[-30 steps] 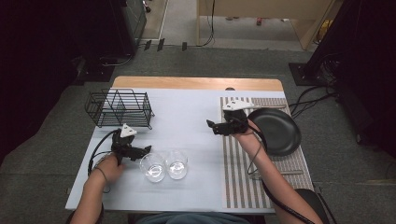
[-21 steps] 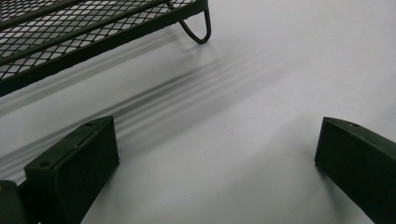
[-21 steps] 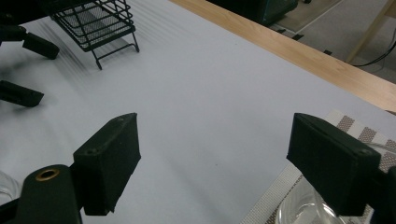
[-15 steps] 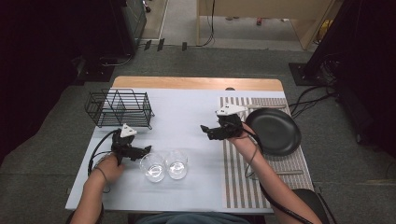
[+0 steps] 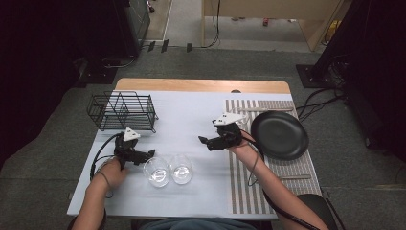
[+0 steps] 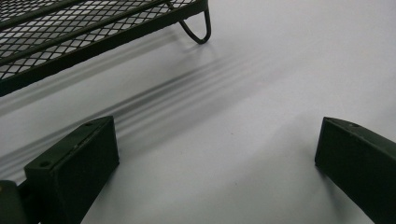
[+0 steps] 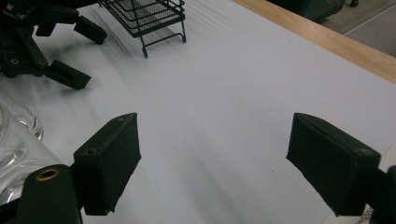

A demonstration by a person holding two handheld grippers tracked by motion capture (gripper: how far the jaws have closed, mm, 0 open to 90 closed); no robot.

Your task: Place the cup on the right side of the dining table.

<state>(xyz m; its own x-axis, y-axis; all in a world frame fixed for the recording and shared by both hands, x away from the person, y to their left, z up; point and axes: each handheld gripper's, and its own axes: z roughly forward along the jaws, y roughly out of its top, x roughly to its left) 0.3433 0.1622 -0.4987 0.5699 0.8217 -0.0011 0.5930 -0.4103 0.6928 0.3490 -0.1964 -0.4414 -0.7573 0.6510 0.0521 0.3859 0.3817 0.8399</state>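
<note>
Two clear glasses stand side by side near the table's front, the left one (image 5: 156,171) and the right one (image 5: 181,168). My left gripper (image 5: 149,155) rests low just left of them, open and empty, its jaws wide over bare white cloth (image 6: 224,140). My right gripper (image 5: 205,142) hovers above and to the right of the glasses, open and empty, pointing left. In the right gripper view a glass (image 7: 18,140) sits at the left edge and the left gripper (image 7: 70,56) shows farther off.
A black wire rack (image 5: 122,111) stands at the back left, its mesh floor and a foot close ahead in the left gripper view (image 6: 84,37). A black plate (image 5: 279,135) lies on a striped mat (image 5: 249,187) at the right. The wooden table edge (image 5: 201,85) runs along the back.
My right gripper has moved left, away from the black plate toward the table's middle and the glasses. The left gripper has stayed put.
</note>
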